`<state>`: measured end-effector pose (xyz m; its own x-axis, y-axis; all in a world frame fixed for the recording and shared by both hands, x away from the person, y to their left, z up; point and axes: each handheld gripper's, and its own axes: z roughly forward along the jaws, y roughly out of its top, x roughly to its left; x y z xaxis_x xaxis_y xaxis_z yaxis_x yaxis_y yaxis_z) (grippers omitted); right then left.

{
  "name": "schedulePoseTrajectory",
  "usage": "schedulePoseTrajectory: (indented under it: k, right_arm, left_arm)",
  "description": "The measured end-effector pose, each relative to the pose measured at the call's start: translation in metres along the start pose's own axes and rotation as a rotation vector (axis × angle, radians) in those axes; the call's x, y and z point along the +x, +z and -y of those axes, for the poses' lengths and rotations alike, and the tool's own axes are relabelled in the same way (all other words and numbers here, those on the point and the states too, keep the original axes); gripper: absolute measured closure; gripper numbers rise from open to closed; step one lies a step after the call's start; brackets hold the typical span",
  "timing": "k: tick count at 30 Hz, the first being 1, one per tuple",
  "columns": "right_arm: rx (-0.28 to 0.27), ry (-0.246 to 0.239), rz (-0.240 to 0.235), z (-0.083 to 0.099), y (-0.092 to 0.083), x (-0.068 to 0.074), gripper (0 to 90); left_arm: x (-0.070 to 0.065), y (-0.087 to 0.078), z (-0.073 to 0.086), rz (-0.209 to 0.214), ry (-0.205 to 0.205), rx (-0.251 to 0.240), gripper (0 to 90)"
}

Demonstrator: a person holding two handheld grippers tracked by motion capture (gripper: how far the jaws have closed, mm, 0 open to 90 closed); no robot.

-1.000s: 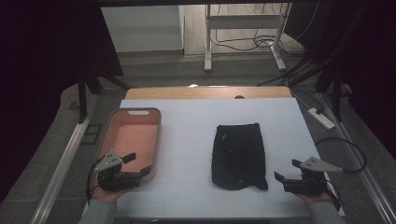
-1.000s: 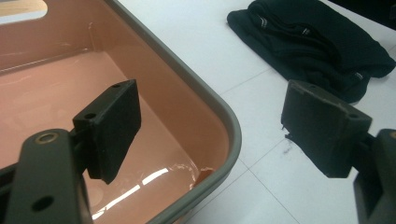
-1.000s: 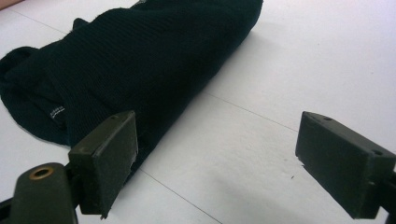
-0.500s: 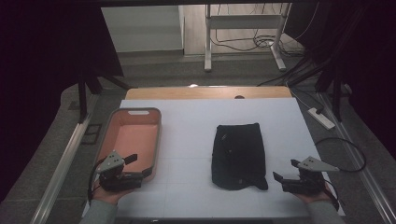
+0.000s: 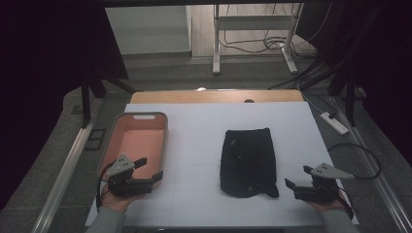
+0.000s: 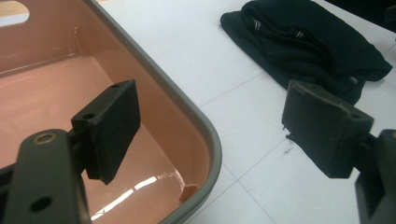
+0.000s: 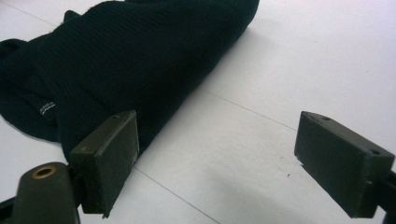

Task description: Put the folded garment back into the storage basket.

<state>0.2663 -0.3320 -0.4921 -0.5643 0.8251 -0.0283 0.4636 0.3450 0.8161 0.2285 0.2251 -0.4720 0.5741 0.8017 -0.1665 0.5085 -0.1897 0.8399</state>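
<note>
A folded black garment (image 5: 247, 160) lies on the white table sheet (image 5: 204, 131), right of centre. At the left stands a pink tray (image 5: 138, 141) with a grey rim, and nothing is inside it. My left gripper (image 5: 151, 168) is open at the tray's near right corner. In the left gripper view its jaws straddle the tray (image 6: 56, 93) rim, one over the pink floor and one over the sheet, with the garment (image 6: 313, 42) farther off. My right gripper (image 5: 297, 176) is open just right of the garment's near end. In the right gripper view the garment (image 7: 130, 56) lies beside the left jaw, which holds nothing.
A bare wooden strip (image 5: 214, 96) edges the far side of the table. A power strip (image 5: 334, 123) and a cable (image 5: 362, 153) lie off the right edge. Metal rails run along both sides. A desk frame (image 5: 252, 34) stands on the floor beyond.
My left gripper has shifted slightly to the right, toward the tray's near right corner. The right gripper and the garment have stayed put.
</note>
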Motion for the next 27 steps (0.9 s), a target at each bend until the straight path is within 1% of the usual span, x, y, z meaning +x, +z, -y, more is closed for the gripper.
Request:
schedulePoseTrajectory:
  k: [6,9,11,17,27]
  right_arm:
    - [0.002,0.0,0.006,-0.001,0.002,0.0,14.5]
    - [-0.003,0.008,0.01,-0.001,0.001,-0.002,14.5]
    - [-0.005,0.009,0.01,-0.001,0.0,-0.002,14.5]
    - [-0.008,0.012,0.008,-0.001,0.001,-0.002,14.7]
    - [-0.016,0.001,-0.004,-0.001,0.0,-0.001,14.7]
  left_arm:
    - [-0.003,0.005,-0.006,0.011,0.0,0.004,19.0]
    - [-0.006,0.007,-0.009,0.019,-0.009,0.004,18.9]
    - [-0.007,0.008,-0.01,0.019,-0.005,0.008,18.9]
    - [-0.01,0.015,-0.017,0.028,-0.013,0.025,18.9]
    - [-0.013,0.024,-0.027,0.038,-0.019,0.032,18.9]
